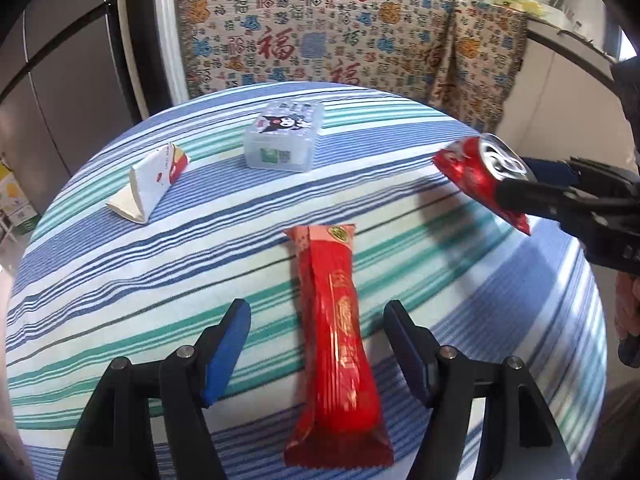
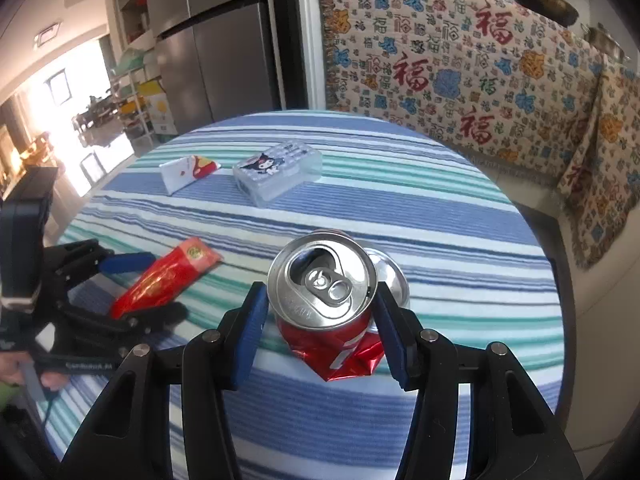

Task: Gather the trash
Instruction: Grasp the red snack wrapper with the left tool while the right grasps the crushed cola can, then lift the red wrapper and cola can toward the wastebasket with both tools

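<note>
A crushed red soda can (image 2: 324,276), its silver top facing the camera, sits between the blue pads of my right gripper (image 2: 320,288), which is shut on it. In the left wrist view the same can (image 1: 472,168) hangs clear above the table's right edge in the right gripper (image 1: 516,188). A long red snack wrapper (image 1: 336,340) lies flat on the striped tablecloth (image 1: 120,280). My left gripper (image 1: 316,308) stands open astride it, pads apart from its sides. From the right wrist view the wrapper (image 2: 168,276) shows inside the left gripper (image 2: 166,284).
A folded white paper carton (image 1: 148,184) lies at the far left of the round table. A clear plastic box with a cartoon lid (image 1: 284,140) stands at the back middle. A patterned blanket (image 1: 340,32) covers furniture behind the table. A steel fridge (image 2: 224,40) stands back left.
</note>
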`<state>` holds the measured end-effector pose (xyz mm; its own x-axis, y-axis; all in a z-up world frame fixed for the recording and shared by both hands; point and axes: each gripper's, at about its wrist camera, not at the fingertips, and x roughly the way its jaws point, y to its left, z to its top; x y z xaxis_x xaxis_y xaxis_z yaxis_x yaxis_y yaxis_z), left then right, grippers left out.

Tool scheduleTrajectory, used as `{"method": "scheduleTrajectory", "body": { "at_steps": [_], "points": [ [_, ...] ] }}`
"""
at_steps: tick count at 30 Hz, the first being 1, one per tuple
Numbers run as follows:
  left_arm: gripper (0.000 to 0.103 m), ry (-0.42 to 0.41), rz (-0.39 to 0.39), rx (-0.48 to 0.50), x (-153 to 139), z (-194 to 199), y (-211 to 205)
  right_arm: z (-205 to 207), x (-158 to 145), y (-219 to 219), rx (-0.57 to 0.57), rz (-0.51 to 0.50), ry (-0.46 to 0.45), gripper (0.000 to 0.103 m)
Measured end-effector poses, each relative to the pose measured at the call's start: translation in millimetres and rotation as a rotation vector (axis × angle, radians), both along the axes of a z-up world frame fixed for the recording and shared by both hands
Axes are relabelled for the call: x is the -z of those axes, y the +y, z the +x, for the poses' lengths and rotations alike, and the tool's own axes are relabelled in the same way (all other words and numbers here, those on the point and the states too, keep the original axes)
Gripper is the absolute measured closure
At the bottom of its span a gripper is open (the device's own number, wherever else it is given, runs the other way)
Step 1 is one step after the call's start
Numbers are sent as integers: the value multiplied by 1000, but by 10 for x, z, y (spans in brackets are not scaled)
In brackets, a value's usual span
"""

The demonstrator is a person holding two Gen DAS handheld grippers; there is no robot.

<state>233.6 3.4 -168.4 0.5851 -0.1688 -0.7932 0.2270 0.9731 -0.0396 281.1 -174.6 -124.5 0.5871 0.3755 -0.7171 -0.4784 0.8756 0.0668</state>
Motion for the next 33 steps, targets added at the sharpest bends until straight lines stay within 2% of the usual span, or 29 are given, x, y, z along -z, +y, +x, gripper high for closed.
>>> {"method": "scheduleTrajectory", "body": {
  "at_steps": [5, 7, 8, 9, 10, 18, 33],
  "points": [
    [32, 21, 10, 9, -26, -19, 15, -263, -73, -136, -1, -3, -10, 48],
    [36, 34, 20, 13, -17, 20, -27, -281, -48, -148, -3, -15, -4, 48],
    [56, 35, 39, 12, -12, 31, -64, -283, -32, -151, -2, -20, -1, 48],
    [65, 26, 65, 5, -16, 27, -94, -284, -21, -157, 1, -23, 1, 48],
    [82, 27, 64, 8, -27, 24, -108, -284, -15, -161, 4, -24, 4, 48],
    [88, 0, 3, -26, -210, -57, -149, -356, -102, -238, 9, 10, -9, 48],
    [89, -43, 36, 43, -419, -203, -817, -548, -176, -604, 58, 44, -15, 48]
  ]
}}
